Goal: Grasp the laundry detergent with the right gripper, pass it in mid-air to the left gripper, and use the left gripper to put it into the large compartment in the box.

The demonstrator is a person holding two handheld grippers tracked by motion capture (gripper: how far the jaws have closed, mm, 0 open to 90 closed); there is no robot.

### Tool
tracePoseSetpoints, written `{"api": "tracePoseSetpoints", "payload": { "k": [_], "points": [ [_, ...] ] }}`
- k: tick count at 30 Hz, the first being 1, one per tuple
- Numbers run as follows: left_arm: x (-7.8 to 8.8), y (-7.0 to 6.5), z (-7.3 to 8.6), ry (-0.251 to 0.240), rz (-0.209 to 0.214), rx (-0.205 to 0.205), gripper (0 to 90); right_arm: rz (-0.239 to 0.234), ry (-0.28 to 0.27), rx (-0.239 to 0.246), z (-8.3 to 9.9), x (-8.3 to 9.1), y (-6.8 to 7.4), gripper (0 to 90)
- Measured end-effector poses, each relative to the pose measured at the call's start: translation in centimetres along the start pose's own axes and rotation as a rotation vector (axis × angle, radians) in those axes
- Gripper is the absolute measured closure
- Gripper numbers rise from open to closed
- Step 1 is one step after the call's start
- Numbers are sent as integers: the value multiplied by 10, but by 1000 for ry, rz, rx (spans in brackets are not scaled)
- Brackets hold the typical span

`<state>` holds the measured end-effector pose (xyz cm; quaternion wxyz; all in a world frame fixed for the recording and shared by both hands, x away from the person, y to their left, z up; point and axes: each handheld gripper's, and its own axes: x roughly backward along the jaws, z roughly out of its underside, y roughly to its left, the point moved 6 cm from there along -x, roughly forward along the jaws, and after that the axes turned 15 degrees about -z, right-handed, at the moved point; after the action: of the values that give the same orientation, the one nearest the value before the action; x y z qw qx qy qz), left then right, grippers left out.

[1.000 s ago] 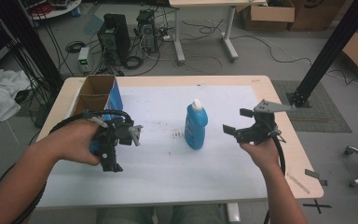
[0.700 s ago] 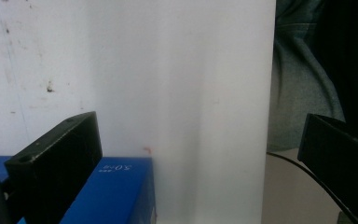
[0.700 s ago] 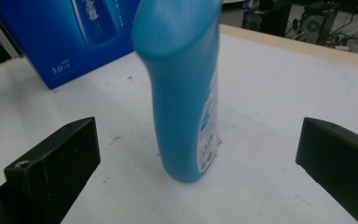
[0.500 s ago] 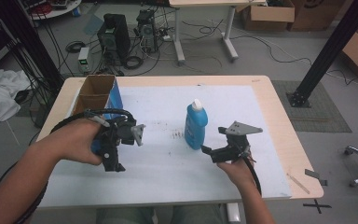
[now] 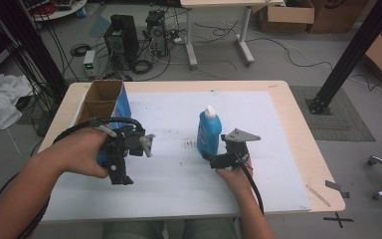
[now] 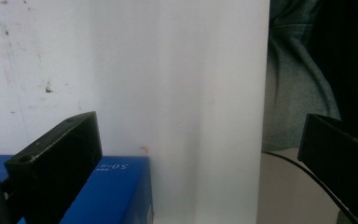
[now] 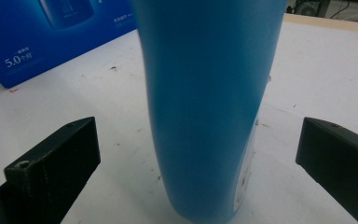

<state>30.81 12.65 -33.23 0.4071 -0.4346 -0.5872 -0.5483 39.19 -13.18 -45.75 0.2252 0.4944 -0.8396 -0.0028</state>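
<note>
Blue bottle [image 5: 208, 133] stands upright near the middle of the surface [image 5: 179, 119], not yet gripped: the right tongs [image 5: 214, 158] gape on either side of it without touching, while the left tongs [image 5: 121, 175], also spread, wait by the open box [image 5: 104, 97].

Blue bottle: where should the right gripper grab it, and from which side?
Grip the blue bottle on its lower body, coming level from the person's side. It stands upright with a narrow white cap on top, and the right gripper already has its jaws open on either side of the body, which probably fits between them.
</note>
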Motion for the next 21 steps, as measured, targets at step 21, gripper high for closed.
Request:
{"api": "tracePoseSetpoints", "payload": {
  "k": [21],
  "points": [
    [-3,0,5,1,5,9,1,109,-94,-45,-4,-23,-14,1]
  ]
}}
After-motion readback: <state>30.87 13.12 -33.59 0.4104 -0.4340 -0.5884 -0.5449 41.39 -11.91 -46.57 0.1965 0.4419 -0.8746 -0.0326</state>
